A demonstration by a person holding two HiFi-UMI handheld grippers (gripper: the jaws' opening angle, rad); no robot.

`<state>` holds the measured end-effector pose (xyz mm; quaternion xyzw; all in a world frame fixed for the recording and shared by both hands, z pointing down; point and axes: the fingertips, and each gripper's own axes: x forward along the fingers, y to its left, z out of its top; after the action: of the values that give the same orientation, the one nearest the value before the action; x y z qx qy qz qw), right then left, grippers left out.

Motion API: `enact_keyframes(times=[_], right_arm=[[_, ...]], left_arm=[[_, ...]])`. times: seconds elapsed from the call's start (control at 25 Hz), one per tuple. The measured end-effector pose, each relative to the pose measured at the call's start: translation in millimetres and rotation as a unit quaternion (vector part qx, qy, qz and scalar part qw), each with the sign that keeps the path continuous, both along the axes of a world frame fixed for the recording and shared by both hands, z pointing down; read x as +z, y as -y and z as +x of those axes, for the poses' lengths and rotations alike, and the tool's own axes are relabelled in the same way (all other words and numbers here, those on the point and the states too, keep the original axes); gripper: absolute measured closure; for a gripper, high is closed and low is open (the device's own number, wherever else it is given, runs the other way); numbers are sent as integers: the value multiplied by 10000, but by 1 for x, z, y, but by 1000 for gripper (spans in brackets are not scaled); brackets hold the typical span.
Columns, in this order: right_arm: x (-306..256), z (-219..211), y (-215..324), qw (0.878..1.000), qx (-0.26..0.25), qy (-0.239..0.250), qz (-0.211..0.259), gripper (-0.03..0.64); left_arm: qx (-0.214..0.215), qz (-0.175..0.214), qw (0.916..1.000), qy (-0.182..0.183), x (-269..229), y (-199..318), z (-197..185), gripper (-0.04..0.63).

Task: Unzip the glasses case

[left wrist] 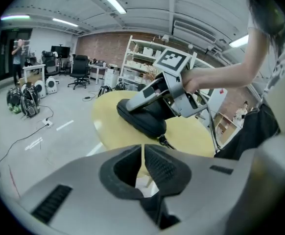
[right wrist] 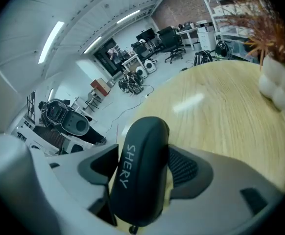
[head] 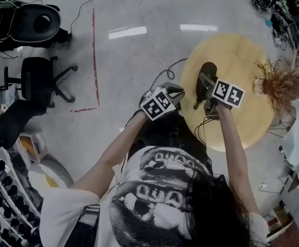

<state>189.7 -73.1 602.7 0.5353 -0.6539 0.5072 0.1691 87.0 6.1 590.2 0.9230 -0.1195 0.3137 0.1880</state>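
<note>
Black case (right wrist: 141,153) (white lettering); pale wooden table (right wrist: 221,109)

Your glasses case (right wrist: 141,160): black, oblong, rounded, white "SHERY" lettering. It lies on the round wooden surface (head: 242,55) near its edge, between the jaws of your right hand-held gripper (right wrist: 147,177).
</note>
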Motion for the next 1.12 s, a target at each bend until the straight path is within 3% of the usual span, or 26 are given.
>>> enact_keyframes(times=[0.2,0.44,0.68,1.12], right_arm=[[-19,3,2,9979,-202,-330,514,307],[-59,2,-16,9901,-219,-489,1297,342],[-100,-40,-71,9831,-111,-461,1771,422],[-157,-114,-183,9612,-297,-439,2707,488]], left_arm=[[-442,-153,9987,-202,-26,-1,-20,580],[-922,-171,9932,-691,-62,-6,-39,580],[-903,-58,9898,-1099,-102,-32,-65,580],[-795,439,9879,-1259,-139,-110,-116,580]])
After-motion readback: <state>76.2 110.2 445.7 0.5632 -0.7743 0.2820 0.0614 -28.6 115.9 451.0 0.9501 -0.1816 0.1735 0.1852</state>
